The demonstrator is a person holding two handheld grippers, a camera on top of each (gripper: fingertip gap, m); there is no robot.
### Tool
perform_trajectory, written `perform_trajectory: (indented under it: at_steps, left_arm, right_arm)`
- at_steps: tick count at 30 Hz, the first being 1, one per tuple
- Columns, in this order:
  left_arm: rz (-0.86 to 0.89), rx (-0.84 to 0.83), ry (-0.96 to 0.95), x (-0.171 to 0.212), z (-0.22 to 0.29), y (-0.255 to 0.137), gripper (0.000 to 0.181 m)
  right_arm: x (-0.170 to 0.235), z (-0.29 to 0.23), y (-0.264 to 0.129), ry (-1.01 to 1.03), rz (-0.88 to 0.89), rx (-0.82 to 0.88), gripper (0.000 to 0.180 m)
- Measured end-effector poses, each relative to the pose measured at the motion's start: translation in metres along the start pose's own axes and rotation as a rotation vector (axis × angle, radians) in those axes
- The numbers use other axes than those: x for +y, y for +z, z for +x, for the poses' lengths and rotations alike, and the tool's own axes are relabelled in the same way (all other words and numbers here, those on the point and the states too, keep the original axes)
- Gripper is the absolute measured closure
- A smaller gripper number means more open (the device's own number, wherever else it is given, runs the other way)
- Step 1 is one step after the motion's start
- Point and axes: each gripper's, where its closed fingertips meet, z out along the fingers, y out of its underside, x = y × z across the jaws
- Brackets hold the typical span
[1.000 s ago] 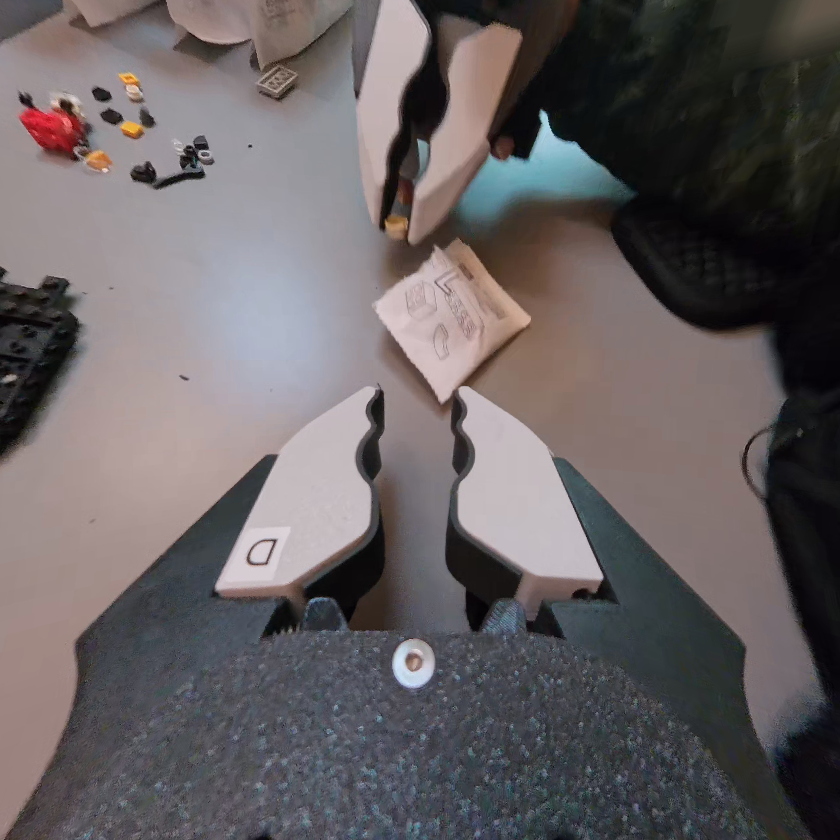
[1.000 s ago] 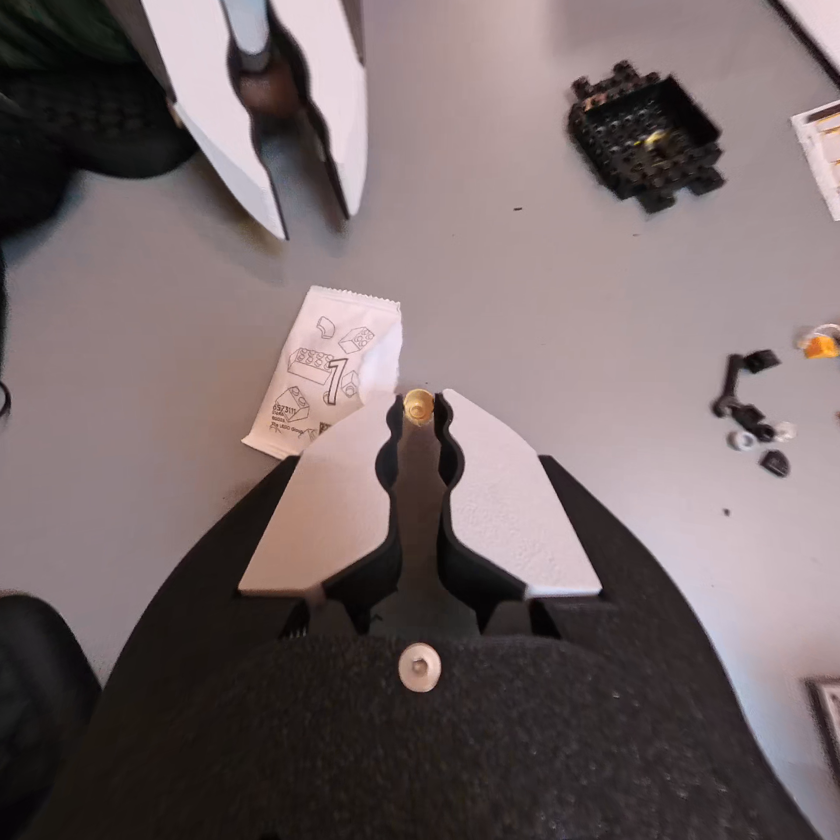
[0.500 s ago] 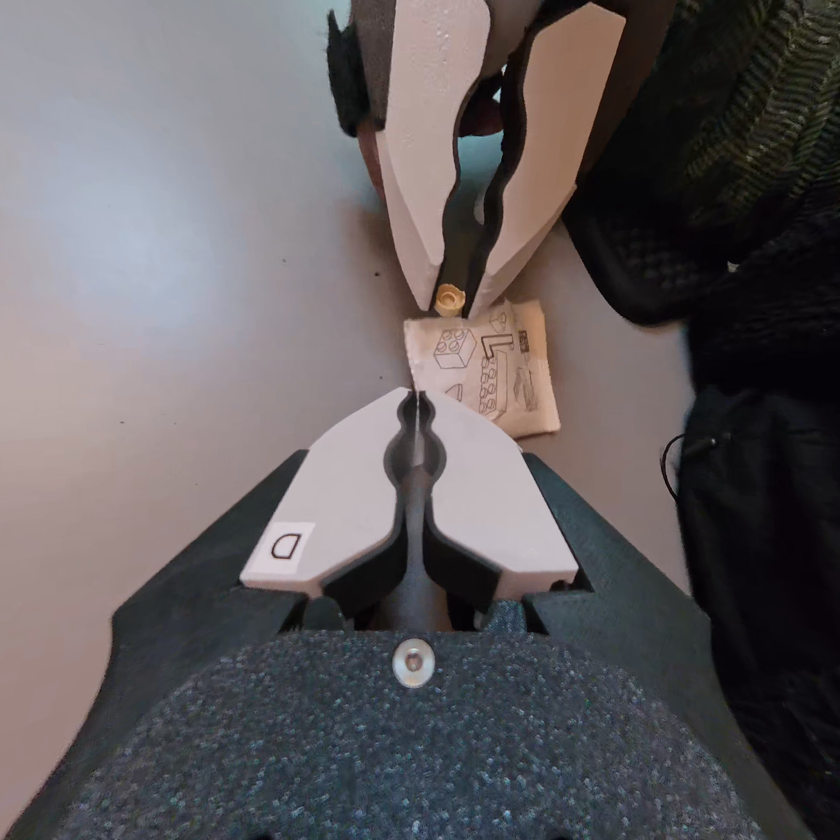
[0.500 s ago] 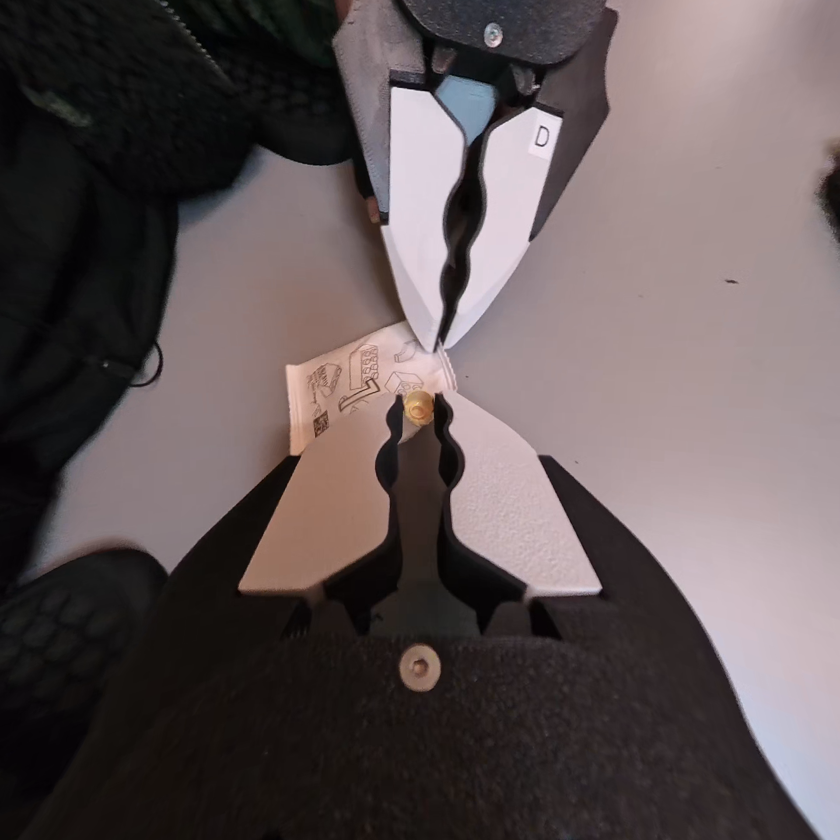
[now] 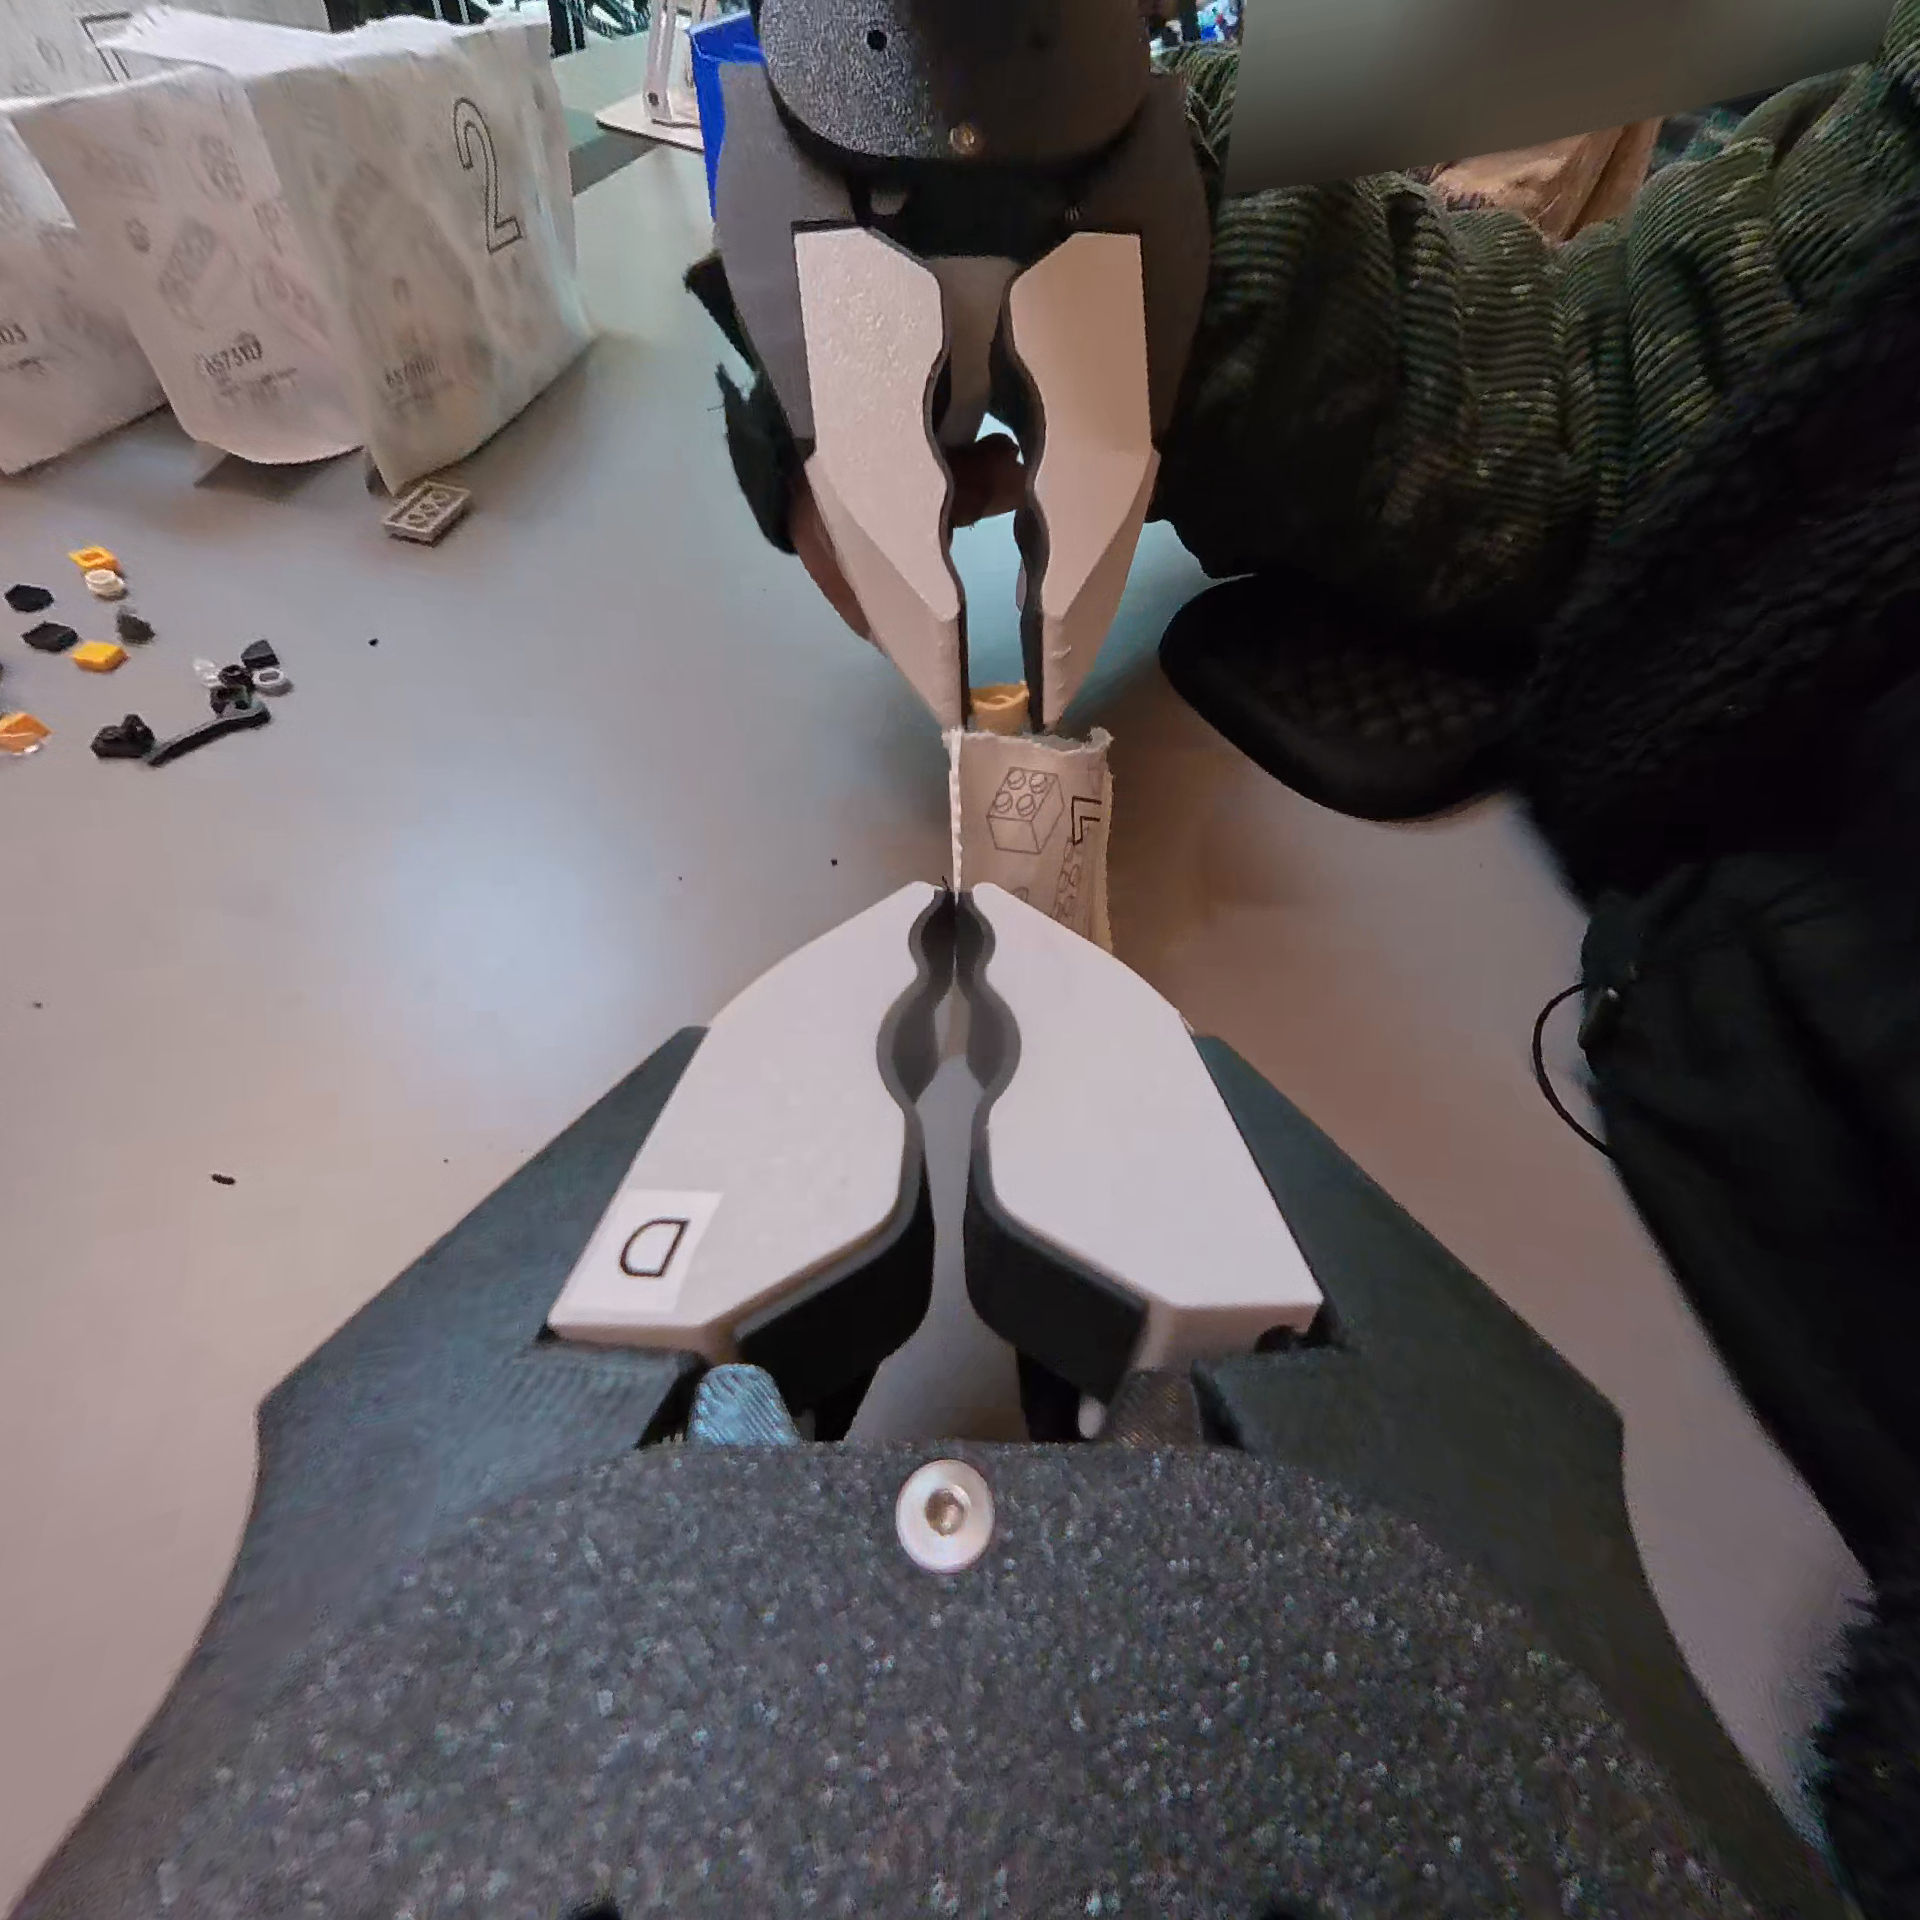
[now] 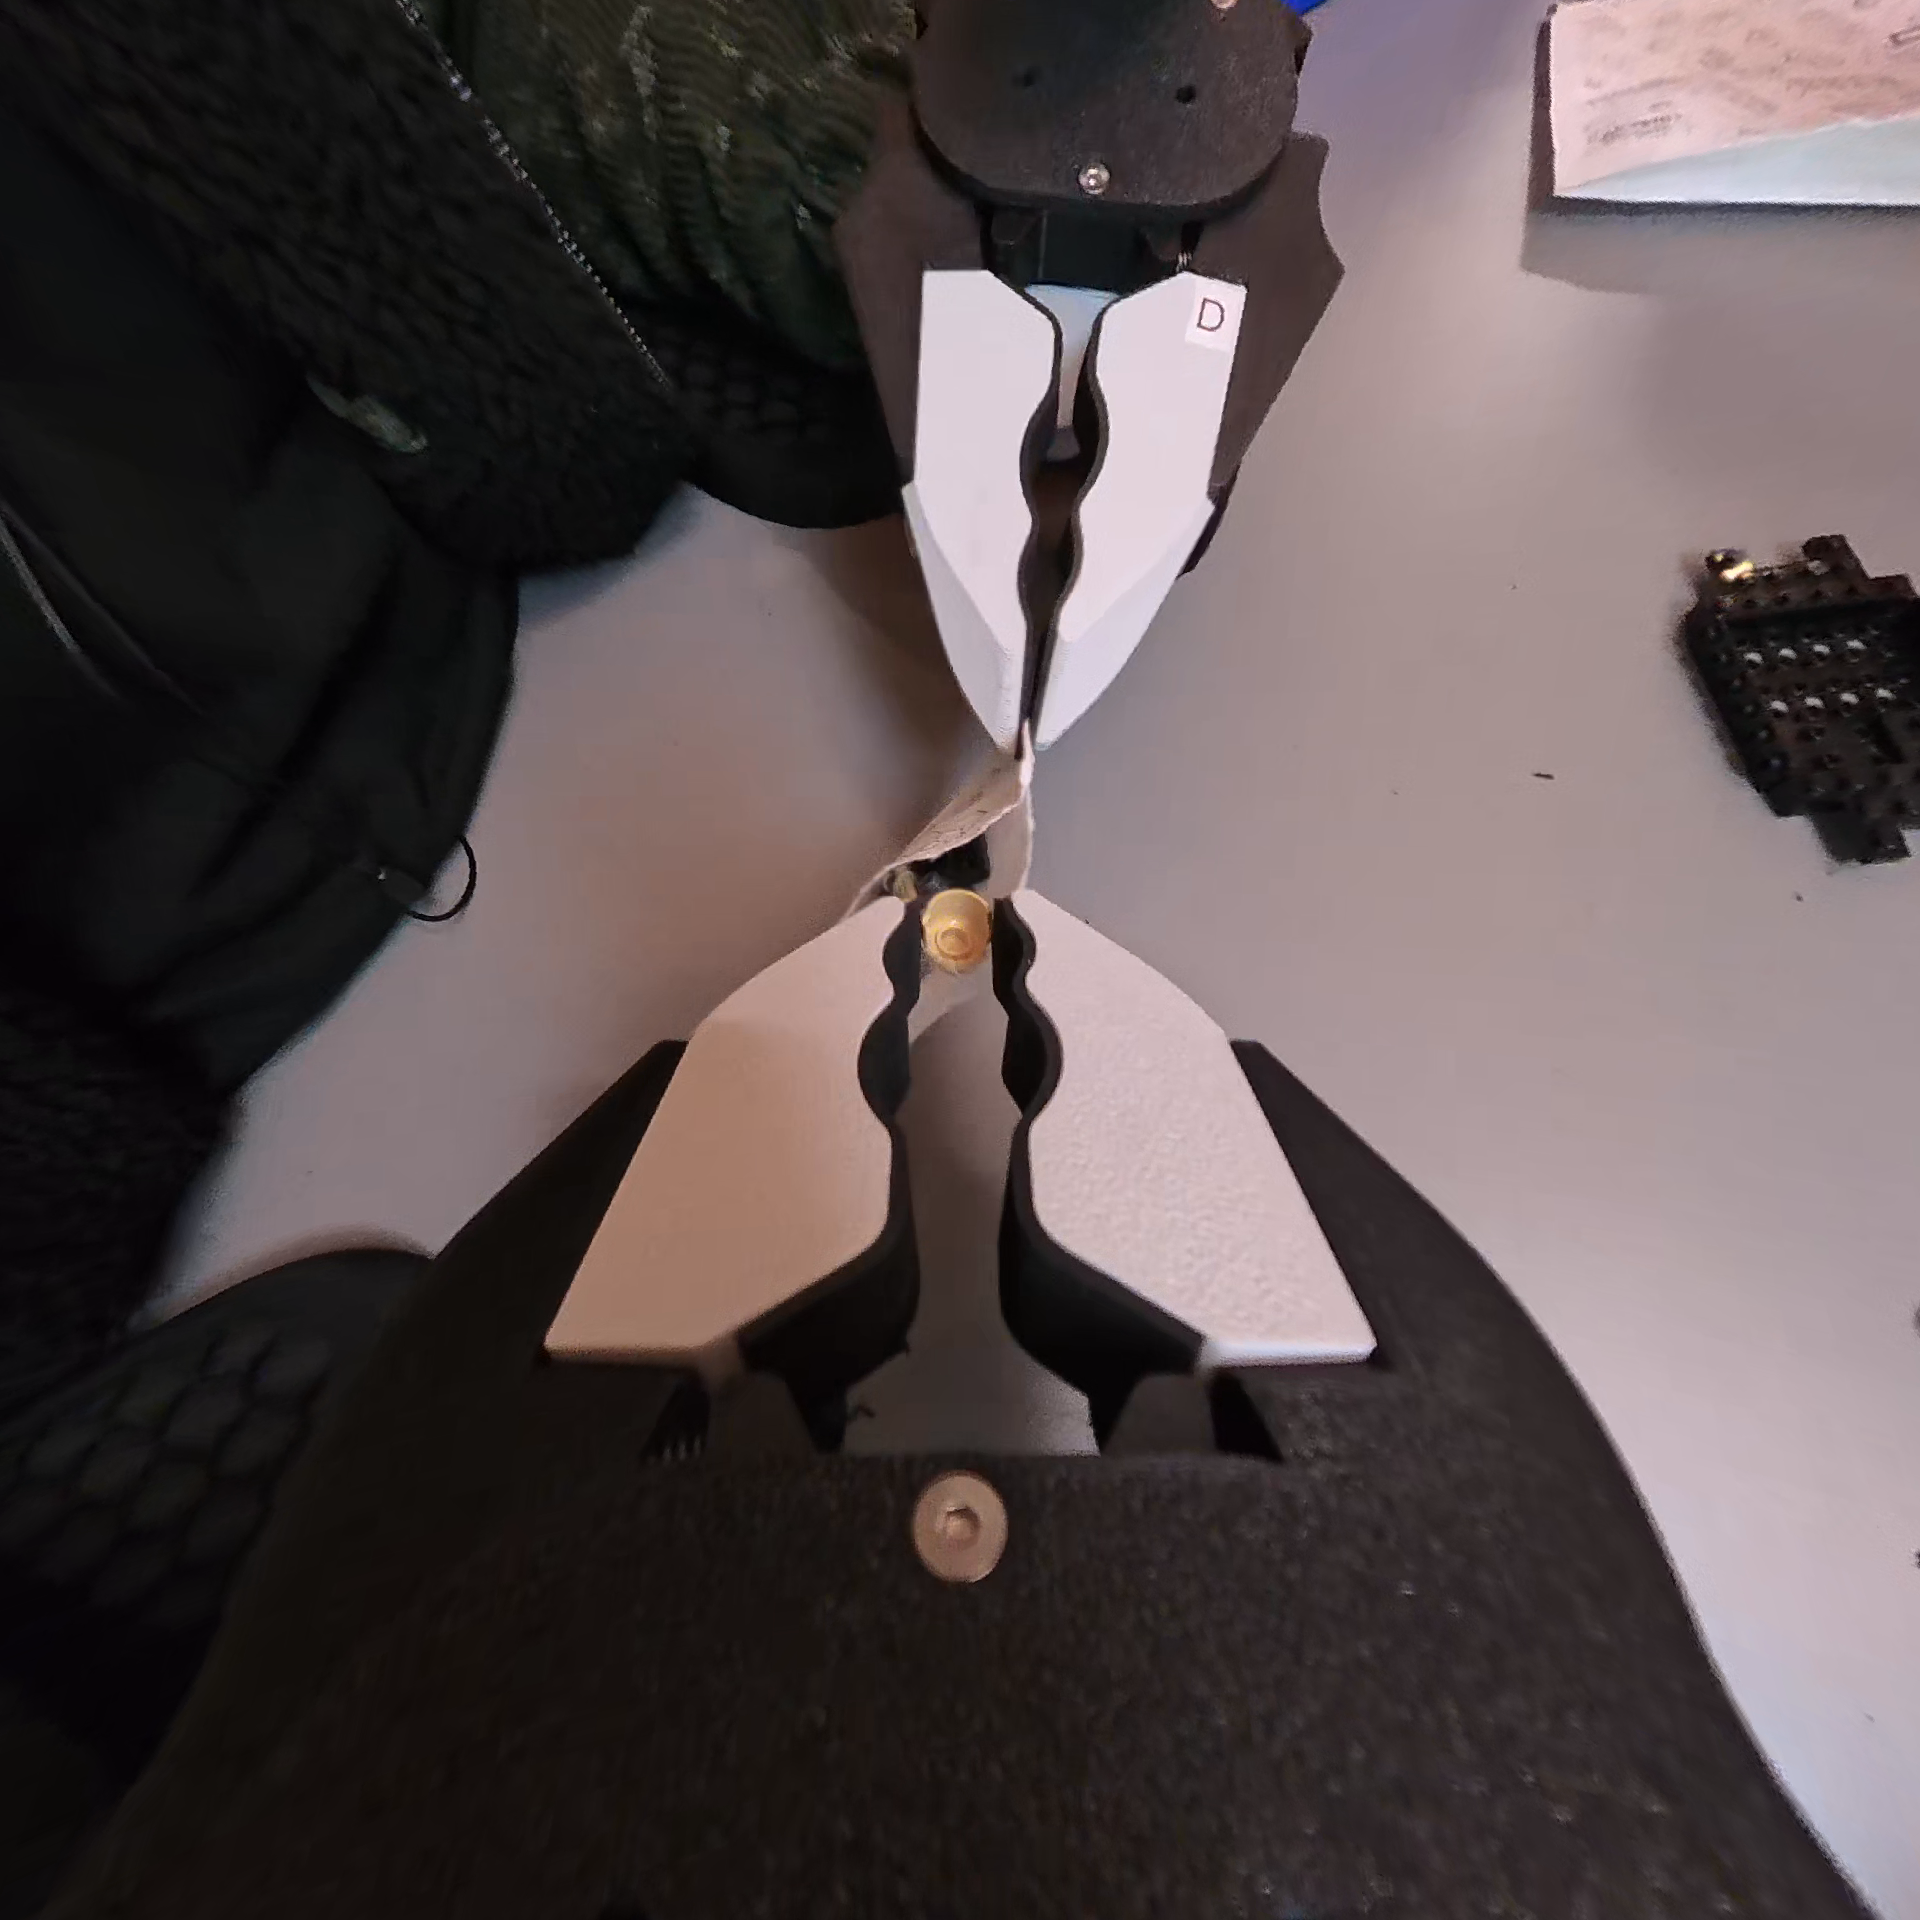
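Observation:
My left gripper (image 5: 956, 894) is shut on the serrated edge of a small white paper bag (image 5: 1029, 821) printed with brick drawings and holds it upright above the grey table. My right gripper (image 5: 997, 717) faces it from the far side and is shut on a small tan round stud piece (image 5: 997, 701), right at the bag's torn open top. In the right wrist view the piece (image 6: 954, 935) sits between my right gripper's (image 6: 956, 914) tips. Just beyond it the bag (image 6: 987, 821) hangs from the left gripper (image 6: 1029, 743). The bag's inside looks dark.
Large white paper bags (image 5: 312, 260) stand at the back left, with a grey plate (image 5: 426, 509) and loose small black and orange pieces (image 5: 135, 665) in front. A black studded base (image 6: 1808, 707) and a booklet (image 6: 1725, 104) lie to the side. A person's dark green sleeve (image 5: 1455, 364) fills the right. My right fingertips sit around 4 cm from my left ones. Between my right fingertips and the grey plate (image 5: 426, 509) there is roughly 25 cm.
My left gripper has shut on the bag's edge and lifted the bag off the table to stand upright. My right gripper, still holding the tan piece, has come up to the bag's open top.

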Motion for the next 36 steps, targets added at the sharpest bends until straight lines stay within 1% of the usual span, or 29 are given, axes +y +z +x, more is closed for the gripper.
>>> perform_trajectory:
  at_steps: [3,5,6,7,8,9,11,16,17,18,20,22,25,27,28,30,31,33,35,36]
  left_arm:
    - [-0.028,-0.007,-0.043,0.005,-0.003,0.001,0.181]
    - [-0.106,-0.03,-0.121,0.018,-0.01,0.003,0.181]
    - [-0.127,-0.047,-0.139,0.022,-0.013,0.003,0.178]
    - [-0.115,-0.057,-0.142,0.02,-0.015,0.003,0.169]
    - [-0.091,-0.057,-0.144,0.016,-0.016,0.001,0.164]
    - [-0.063,-0.043,-0.155,0.011,-0.014,-0.001,0.164]
    - [0.009,0.038,-0.228,-0.001,-0.005,-0.005,0.166]
    - [0.17,0.279,-0.522,-0.026,0.014,-0.01,0.163]
    - [0.185,0.307,-0.579,-0.028,0.014,-0.011,0.163]
    - [0.188,0.32,-0.625,-0.026,0.012,-0.011,0.168]
    - [0.199,0.351,-0.701,-0.026,0.011,-0.012,0.171]
    - [0.21,0.37,-0.728,-0.027,0.011,-0.014,0.172]
    - [0.219,0.332,-0.68,-0.031,0.008,-0.021,0.173]
    - [0.231,0.24,-0.619,-0.037,-0.002,-0.033,0.173]
    - [0.237,0.162,-0.57,-0.041,-0.01,-0.044,0.173]
    - [0.234,-0.083,-0.419,-0.052,-0.031,-0.08,0.173]
    - [0.21,-0.262,-0.318,-0.056,-0.045,-0.106,0.173]
    - [0.133,-0.674,-0.134,-0.061,-0.071,-0.174,0.173]
    - [0.062,-1.061,-0.045,-0.061,-0.083,-0.256,0.173]
    - [0.021,-1.219,-0.048,-0.055,-0.083,-0.295,0.173]
  right_arm:
    - [-0.006,0.0,-0.002,-0.017,0.02,0.017,0.167]
    - [-0.01,0.001,-0.001,-0.034,0.031,0.033,0.167]
    - [-0.012,0.001,0.0,-0.047,0.033,0.043,0.167]
    - [-0.014,0.001,0.002,-0.061,0.036,0.051,0.167]
    - [-0.017,0.001,0.004,-0.079,0.04,0.064,0.167]
    - [-0.02,0.002,0.006,-0.099,0.042,0.081,0.167]
    - [-0.026,0.004,0.011,-0.153,0.046,0.126,0.167]
    - [-0.035,0.007,0.023,-0.283,0.021,0.222,0.167]
    - [-0.037,0.007,0.024,-0.302,0.022,0.233,0.167]
    - [-0.039,0.006,0.024,-0.318,0.023,0.244,0.167]
    - [-0.04,0.007,0.025,-0.35,0.009,0.271,0.167]
    - [-0.043,0.008,0.025,-0.373,0.015,0.292,0.167]
    - [-0.049,0.012,0.021,-0.379,0.04,0.335,0.165]
    - [-0.055,0.019,0.012,-0.35,0.083,0.378,0.158]
    - [-0.057,0.023,0.005,-0.324,0.115,0.389,0.156]
    - [-0.056,0.04,-0.013,-0.25,0.166,0.457,0.153]
    - [-0.054,0.051,-0.023,-0.217,0.183,0.505,0.153]
    - [-0.044,0.076,-0.044,-0.139,0.207,0.627,0.154]
    - [-0.029,0.104,-0.063,-0.039,0.217,0.754,0.155]
    - [-0.021,0.115,-0.069,0.015,0.225,0.799,0.157]
